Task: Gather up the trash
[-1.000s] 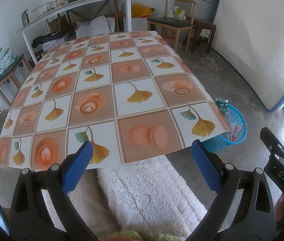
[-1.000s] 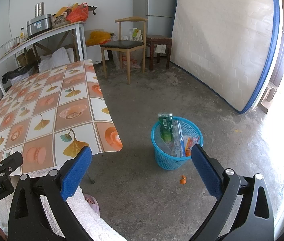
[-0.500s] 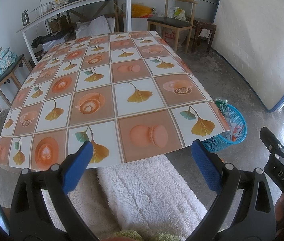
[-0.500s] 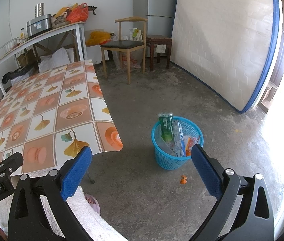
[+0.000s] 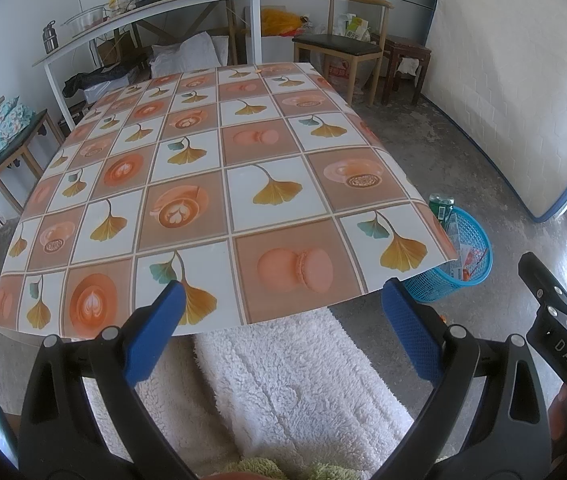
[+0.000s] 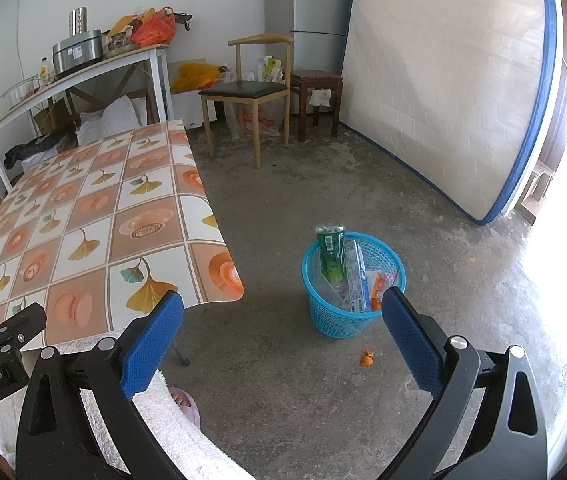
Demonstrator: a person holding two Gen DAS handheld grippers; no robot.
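Orange scrap (image 6: 366,358) on floor btwn open right gripper (image 6: 281,334) fingers.

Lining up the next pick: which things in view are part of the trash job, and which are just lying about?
Job:
basket, blue, on the floor, holding a green can and a box
orange scrap, on the floor beside the basket
both tongs, open and empty

Lying about:
table
white rug
chair
stool
mattress

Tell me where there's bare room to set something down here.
The table top looks bare except a small orange scrap at its far edge. The floor between table, chair and mattress is open. The basket is crowded, with a wrapper beside it.
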